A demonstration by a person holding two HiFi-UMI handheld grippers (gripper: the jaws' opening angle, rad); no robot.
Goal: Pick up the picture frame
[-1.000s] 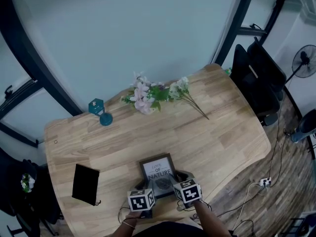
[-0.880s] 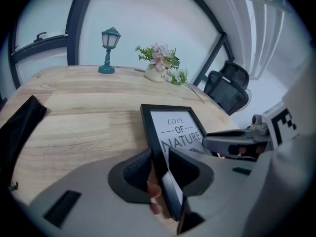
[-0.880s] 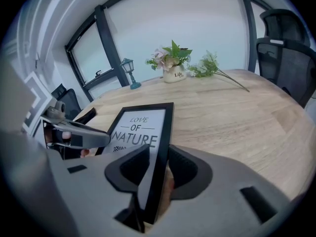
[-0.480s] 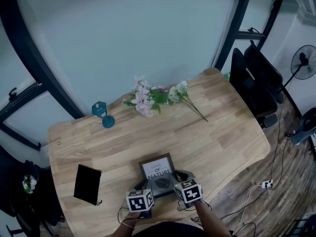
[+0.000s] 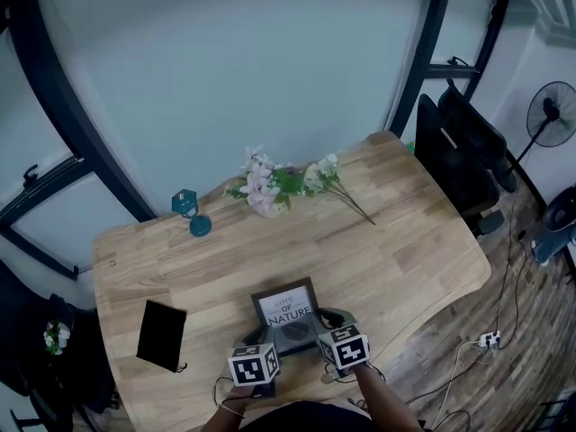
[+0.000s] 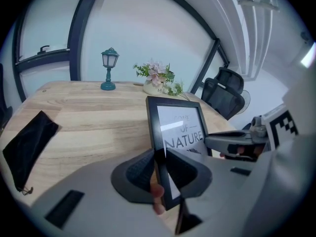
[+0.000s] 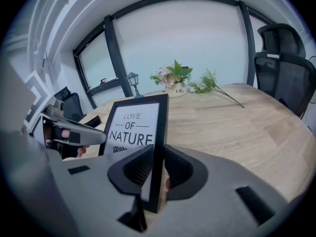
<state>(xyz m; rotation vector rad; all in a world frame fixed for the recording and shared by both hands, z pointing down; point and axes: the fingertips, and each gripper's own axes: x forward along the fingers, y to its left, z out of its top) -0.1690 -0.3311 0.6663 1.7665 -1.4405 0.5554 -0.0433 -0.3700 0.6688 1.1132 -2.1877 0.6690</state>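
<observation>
The black picture frame (image 5: 286, 302), printed "LOVE OF NATURE", is at the near edge of the wooden table (image 5: 396, 241). My left gripper (image 6: 159, 164) grips the frame's left edge (image 6: 154, 132); its jaws have just been closing and both pads press on the frame. My right gripper (image 7: 159, 169) grips the right edge of the frame (image 7: 136, 125); its jaws have also just been closing and sit tight on that edge. In the head view the left gripper (image 5: 268, 331) and right gripper (image 5: 317, 322) flank the frame's near corners.
A black pouch (image 5: 162, 335) lies to the left of the frame. At the far side stand a teal lantern (image 5: 191, 214) and a bunch of flowers (image 5: 270, 183). Office chairs (image 5: 468, 151) and a fan (image 5: 553, 111) are to the right of the table.
Both grippers have risen slightly with the frame held between them, and their jaws have narrowed onto its edges. The head camera's view has shifted a little.
</observation>
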